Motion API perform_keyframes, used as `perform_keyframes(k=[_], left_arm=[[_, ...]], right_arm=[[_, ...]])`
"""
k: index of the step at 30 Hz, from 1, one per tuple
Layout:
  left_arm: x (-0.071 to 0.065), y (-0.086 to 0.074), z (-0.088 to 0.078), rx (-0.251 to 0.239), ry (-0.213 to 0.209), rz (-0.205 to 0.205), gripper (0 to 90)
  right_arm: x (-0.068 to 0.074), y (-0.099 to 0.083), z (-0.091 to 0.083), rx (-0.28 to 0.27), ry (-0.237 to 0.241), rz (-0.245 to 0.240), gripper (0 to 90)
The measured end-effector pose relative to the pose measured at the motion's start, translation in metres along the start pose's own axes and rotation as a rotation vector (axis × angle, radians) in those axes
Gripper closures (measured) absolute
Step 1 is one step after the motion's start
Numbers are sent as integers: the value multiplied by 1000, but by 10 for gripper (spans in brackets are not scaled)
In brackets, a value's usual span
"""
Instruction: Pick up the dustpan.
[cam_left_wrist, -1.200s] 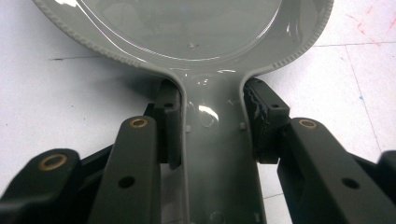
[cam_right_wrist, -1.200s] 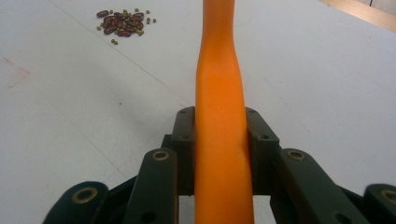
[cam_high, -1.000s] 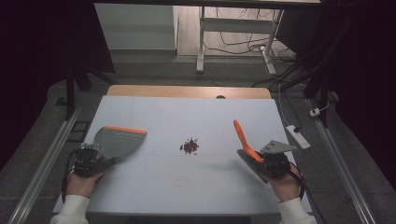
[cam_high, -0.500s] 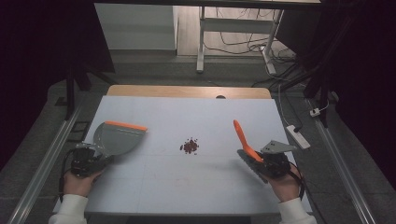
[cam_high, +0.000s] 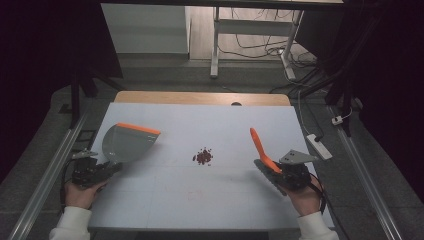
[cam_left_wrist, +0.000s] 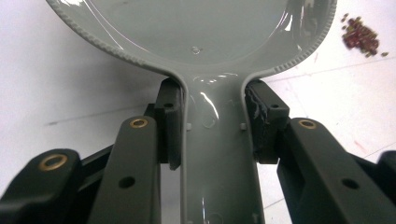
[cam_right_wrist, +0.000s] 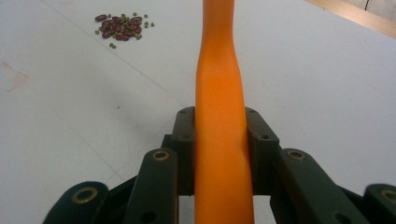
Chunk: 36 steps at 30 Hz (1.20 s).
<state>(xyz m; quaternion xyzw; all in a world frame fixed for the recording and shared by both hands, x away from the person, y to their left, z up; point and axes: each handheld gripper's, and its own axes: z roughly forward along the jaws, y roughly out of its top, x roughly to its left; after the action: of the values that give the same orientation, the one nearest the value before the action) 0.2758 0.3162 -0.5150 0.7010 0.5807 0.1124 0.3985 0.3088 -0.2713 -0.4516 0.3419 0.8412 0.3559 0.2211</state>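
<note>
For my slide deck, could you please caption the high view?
Left gripper holds a grey dustpan, right gripper an orange brush, flanking spilled beans.

white rectangular table top (cam_high: 165, 200), wooden strip (cam_high: 200, 97) along far edge, white power strip (cam_high: 317, 146) on grey floor, tangled black cables (cam_high: 255, 47)

Bright tabletop, pitch-dark room around it

High view is soft and grainy, with the white table (cam_high: 200, 200) evenly lit from overhead and the sides of the frame nearly black. Left gripper view has shiny glare streaks on the grey dustpan (cam_left_wrist: 201, 28), and the jaws up close go blurry. Right gripper view: the orange brush handle (cam_right_wrist: 219, 116) looks soft, shadows faint.
</note>
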Motion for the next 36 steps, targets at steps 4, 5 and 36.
perform_keyframes(k=[4,5,36], left_arm=[[1,4,-2,-7,-25,45,624],[1,4,-2,-11,-34,52,624],[-15,15,-10,-58,-209,246,623]], right_arm=[[0,1,2,5,-2,-2,696],[0,2,2,4,-1,-4,696],[-8,5,10,-16,-2,23,696]])
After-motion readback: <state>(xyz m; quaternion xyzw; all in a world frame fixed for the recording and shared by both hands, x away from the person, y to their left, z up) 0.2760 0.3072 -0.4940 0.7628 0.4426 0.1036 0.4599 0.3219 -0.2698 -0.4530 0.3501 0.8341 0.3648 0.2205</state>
